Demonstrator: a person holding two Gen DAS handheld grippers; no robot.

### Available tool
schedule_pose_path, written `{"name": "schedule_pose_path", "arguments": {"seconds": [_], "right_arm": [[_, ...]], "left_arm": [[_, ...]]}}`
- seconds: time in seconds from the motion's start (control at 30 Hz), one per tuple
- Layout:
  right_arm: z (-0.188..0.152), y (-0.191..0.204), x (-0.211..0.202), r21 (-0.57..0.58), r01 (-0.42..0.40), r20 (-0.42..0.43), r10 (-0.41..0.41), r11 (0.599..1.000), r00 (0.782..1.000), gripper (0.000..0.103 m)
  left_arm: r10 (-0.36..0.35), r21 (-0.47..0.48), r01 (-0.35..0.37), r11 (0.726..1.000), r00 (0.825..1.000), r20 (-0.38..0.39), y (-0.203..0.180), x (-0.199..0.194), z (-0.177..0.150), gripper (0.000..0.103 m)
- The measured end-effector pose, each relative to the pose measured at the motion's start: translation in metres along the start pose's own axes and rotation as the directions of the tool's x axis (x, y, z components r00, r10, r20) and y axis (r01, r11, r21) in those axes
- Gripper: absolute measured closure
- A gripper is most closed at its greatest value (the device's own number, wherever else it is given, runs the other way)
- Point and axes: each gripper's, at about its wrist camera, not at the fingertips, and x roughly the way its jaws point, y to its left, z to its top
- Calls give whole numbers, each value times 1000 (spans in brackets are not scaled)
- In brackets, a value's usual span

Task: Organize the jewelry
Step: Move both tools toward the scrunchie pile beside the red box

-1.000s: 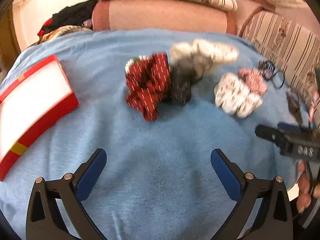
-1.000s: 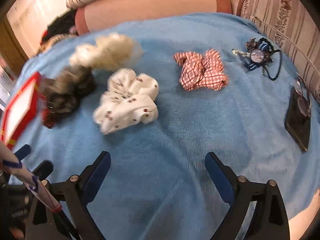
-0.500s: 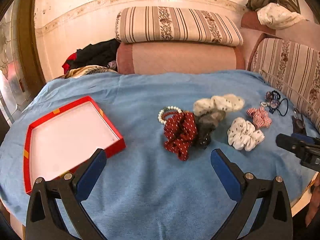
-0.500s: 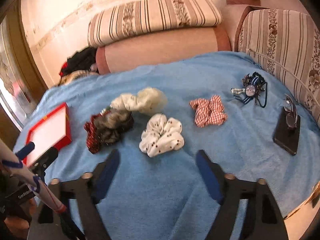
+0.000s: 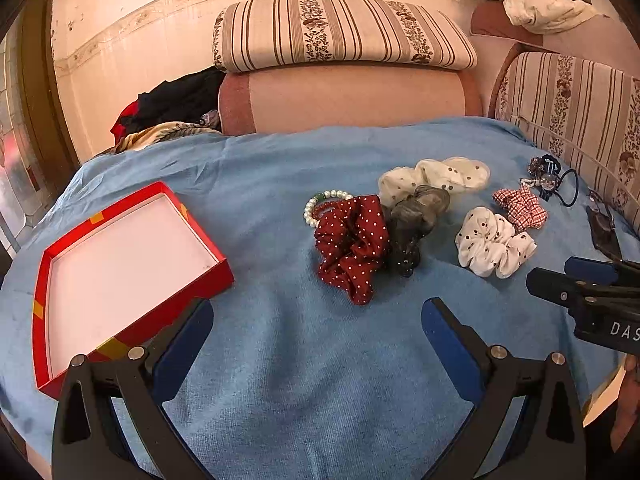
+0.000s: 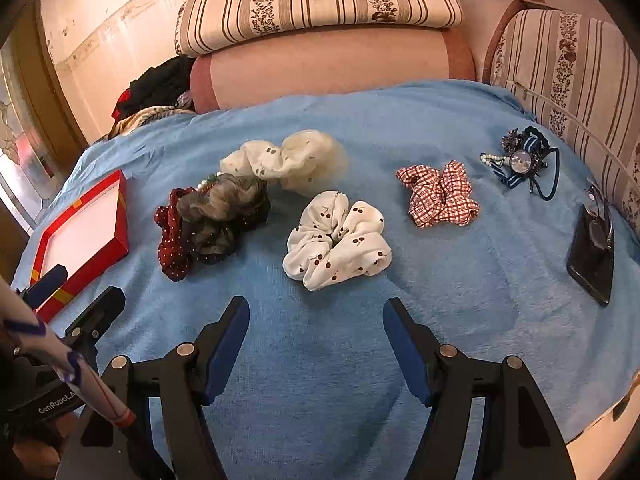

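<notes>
Blue pads, left gripper [image 5: 316,320]: the jaws are held wide apart above the blue cloth [image 5: 304,360]; nothing is gripped.
Blue pads, right gripper [image 6: 316,320]: the jaws are spread moderately, narrower than the left pair; nothing is gripped.
Cherry scrunchie [image 6: 338,242]: laid just beyond the right gripper's fingertips, apart from them.
Dark red dotted scrunchie [image 5: 352,246]: laid ahead of the left gripper, touching a grey scrunchie [image 5: 416,224].
Bead bracelet [image 5: 324,206]: partly tucked under the dark red dotted scrunchie at its far left side.
Cream scrunchie [image 6: 286,160]: placed behind the grey one, touching it.
Checked scrunchie [image 6: 440,194]: set to the right, apart from the cherry scrunchie.
Hair ties with charm [image 6: 520,162]: bunched near the far right edge.
Red box [image 5: 120,276]: open, white inside, seen at the left, with its near corner just beside the left gripper's left finger.
Phone [image 6: 592,258]: laid dark and flat at the right edge.
</notes>
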Motion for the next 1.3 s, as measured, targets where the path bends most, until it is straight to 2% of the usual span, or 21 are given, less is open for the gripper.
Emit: {"name": "schedule_pose_path", "arguments": {"seconds": [0.57,0.97,1.1,1.2,1.3], "right_arm": [[-2,-5,-2,21,-4,-6,4,1000,1000,29],[-2,-11,2,56,-24,-25,25,998,999,29],[-2,-14,4,76,-33,-29,35,997,999,29],[-1,-17,4,86,-27,-28,30,996,999,29],[-1,-19,6,97,-30,-33,34,995,999,29]], "left_arm": [[6,23,-5,1000,1000,-26,-3,3,-5,0],[-5,3,6,1000,999,-43,1,8,-5,0],[-33,-10,33,999,998,-45,8,10,7,0],[-82,-78,79,994,996,-36,28,11,26,0],[-119,-103,114,988,992,-51,41,22,39,0]]}}
